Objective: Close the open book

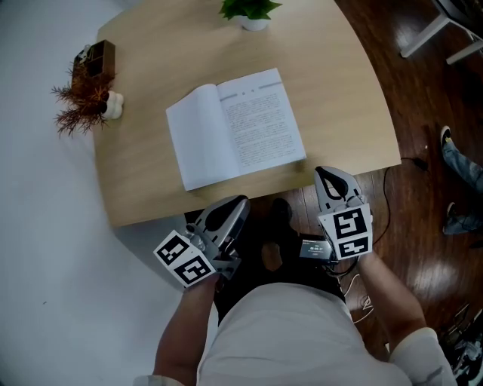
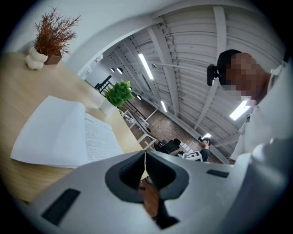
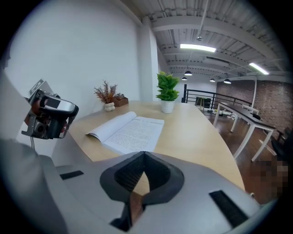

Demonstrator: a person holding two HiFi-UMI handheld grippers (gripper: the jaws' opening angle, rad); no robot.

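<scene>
An open book (image 1: 235,128) lies flat on the light wooden table (image 1: 355,113), its pages facing up, nearer the front edge. Both grippers hover off the table, in front of that edge. My left gripper (image 1: 235,203) is shut and empty, just below the book's left page. To the right, my right gripper (image 1: 327,173) is also shut and empty, off the book's lower right corner. The left gripper view has the book (image 2: 68,137) ahead of the meeting jaws (image 2: 145,155). In the right gripper view the book (image 3: 128,130) lies beyond the closed jaws (image 3: 144,155).
A green potted plant (image 1: 253,11) stands at the table's far edge. A dried reddish plant (image 1: 83,94) sits at the far left corner. Dark wooden floor with a cable (image 1: 392,188) and another person's feet (image 1: 460,166) lies to the right.
</scene>
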